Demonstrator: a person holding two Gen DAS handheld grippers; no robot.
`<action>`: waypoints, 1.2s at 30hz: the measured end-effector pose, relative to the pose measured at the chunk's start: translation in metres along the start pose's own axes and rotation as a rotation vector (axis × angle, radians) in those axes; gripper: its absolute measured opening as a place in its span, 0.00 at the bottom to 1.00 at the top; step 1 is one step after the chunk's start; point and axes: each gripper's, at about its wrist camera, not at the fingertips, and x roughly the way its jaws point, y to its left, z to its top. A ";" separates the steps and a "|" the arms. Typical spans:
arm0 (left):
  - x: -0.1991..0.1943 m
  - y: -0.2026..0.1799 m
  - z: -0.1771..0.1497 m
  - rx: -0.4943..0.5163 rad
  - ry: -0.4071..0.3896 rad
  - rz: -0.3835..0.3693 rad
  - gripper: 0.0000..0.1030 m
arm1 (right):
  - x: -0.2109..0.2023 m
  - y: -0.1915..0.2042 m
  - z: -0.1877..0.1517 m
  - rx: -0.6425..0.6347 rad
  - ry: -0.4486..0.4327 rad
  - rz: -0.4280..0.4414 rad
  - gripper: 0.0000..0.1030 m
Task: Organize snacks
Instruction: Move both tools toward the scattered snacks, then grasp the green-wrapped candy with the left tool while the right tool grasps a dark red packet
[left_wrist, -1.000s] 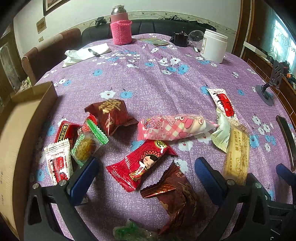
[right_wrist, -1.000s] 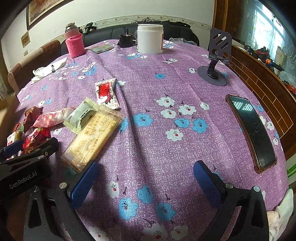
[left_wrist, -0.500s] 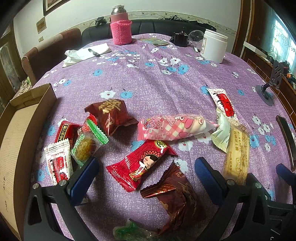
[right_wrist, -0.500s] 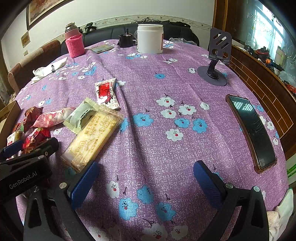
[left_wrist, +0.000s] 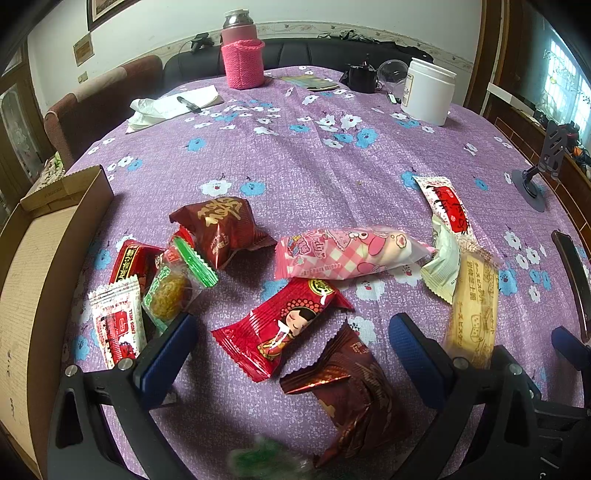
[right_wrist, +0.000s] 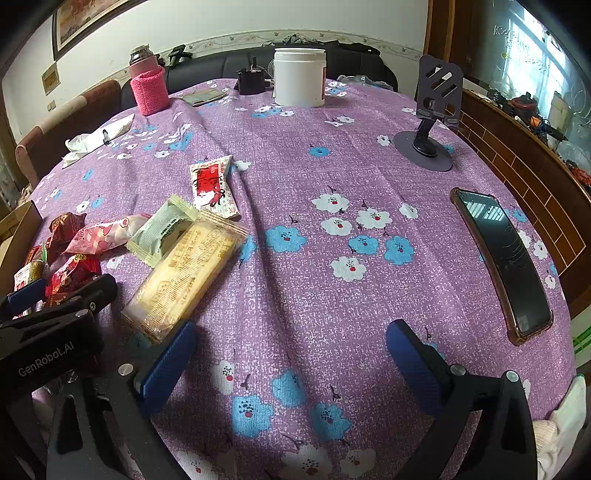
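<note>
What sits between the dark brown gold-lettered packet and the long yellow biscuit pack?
In the left wrist view, the pink checked packet and a pale green wrapper lie between the brown packet and the biscuit pack.

A green packet (left_wrist: 266, 461) at the bottom edge of the left wrist view is blurred and partly cut off; its print cannot be read. The box (left_wrist: 40, 266) at the surface's left edge runs out of frame, so its full extent is unseen. In the right wrist view, the left gripper's body hides part of the red packets (right_wrist: 72, 275) near the left edge. The phone (left_wrist: 574, 280) is clipped by the right edge in the left wrist view. Print on the white jar (right_wrist: 299, 77) is too small to read.
</note>
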 end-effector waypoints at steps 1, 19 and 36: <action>0.000 0.000 0.000 0.008 0.007 -0.006 1.00 | 0.000 0.000 0.000 0.000 0.000 0.001 0.99; -0.053 0.026 -0.034 0.091 0.032 -0.195 0.87 | 0.000 -0.001 0.000 -0.015 0.048 0.012 0.99; -0.234 0.168 -0.030 -0.106 -0.470 -0.183 1.00 | -0.105 0.042 0.004 -0.107 -0.181 0.240 0.89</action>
